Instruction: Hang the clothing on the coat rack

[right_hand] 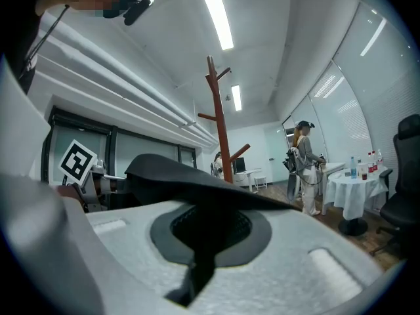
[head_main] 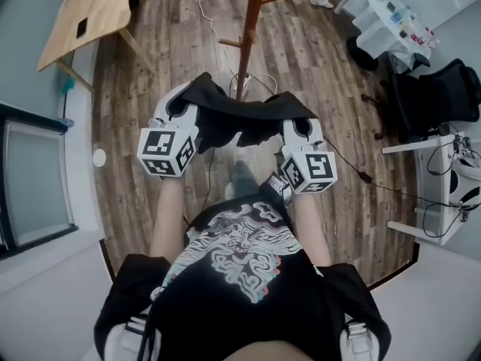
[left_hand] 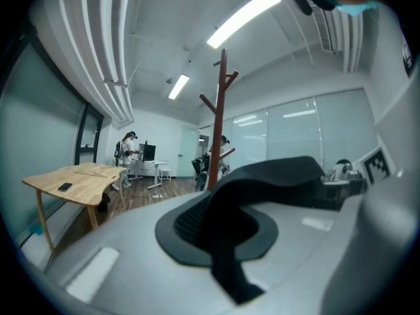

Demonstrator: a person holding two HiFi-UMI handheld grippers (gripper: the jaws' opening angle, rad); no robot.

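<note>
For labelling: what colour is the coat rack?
Reddish-brown coat rack, clearest in the left gripper view.

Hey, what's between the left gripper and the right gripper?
A black garment spans from the left gripper to the right gripper, and both are shut on it. The head view shows this best.

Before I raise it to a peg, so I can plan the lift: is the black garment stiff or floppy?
Probably floppy: the black garment sags between the left claw and right claw, both shut on it. Likely light, since two thin edge pinches carry it. It may swing against the coat rack.
</note>
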